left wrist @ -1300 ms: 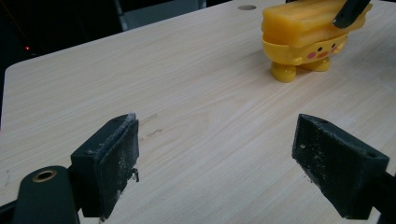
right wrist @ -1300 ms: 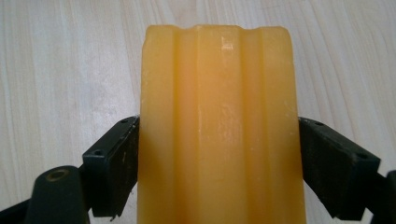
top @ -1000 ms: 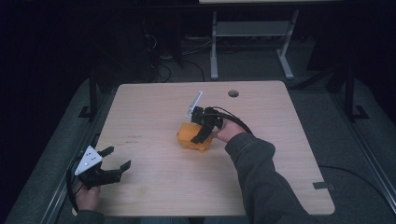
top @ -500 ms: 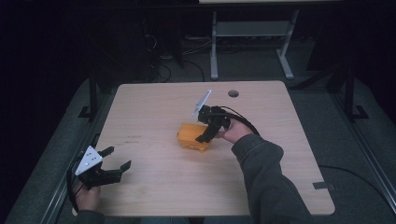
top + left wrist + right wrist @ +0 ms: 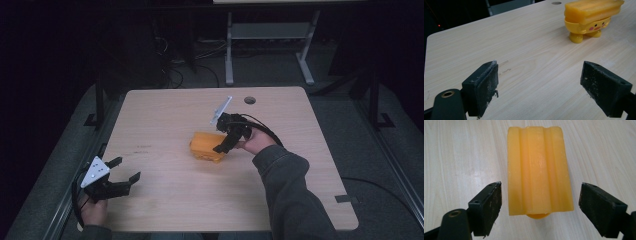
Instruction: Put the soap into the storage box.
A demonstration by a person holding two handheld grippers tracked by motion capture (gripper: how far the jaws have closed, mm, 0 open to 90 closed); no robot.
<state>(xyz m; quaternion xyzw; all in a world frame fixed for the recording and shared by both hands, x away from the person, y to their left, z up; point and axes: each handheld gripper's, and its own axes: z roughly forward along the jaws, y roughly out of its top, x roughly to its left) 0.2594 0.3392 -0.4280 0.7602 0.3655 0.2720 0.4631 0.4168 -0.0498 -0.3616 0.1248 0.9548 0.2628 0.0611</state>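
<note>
A yellow-orange toy [image 5: 207, 146] with a ridged flat top stands on small feet near the middle of the wooden table [image 5: 165, 115]. In the left gripper view the toy [image 5: 591, 17] shows a little face with pink cheeks. My right gripper [image 5: 224, 145] hovers just above the toy's near end, open, apart from it. The right gripper view looks straight down on the toy's ridged top [image 5: 537, 168], which lies between and beyond the two spread jaws. My left gripper [image 5: 125, 172] rests open at the table's near left corner, far from the toy.
A round cable hole [image 5: 249, 100] sits near the table's far edge. Beyond the table stands a grey metal frame [image 5: 270, 35] with cables on the dark floor. Bare tabletop [image 5: 531, 50] lies between the left gripper and the toy.
My right gripper has drawn back a little toward the right of the toy and tilted. The toy stays in place. The left gripper has not moved.
</note>
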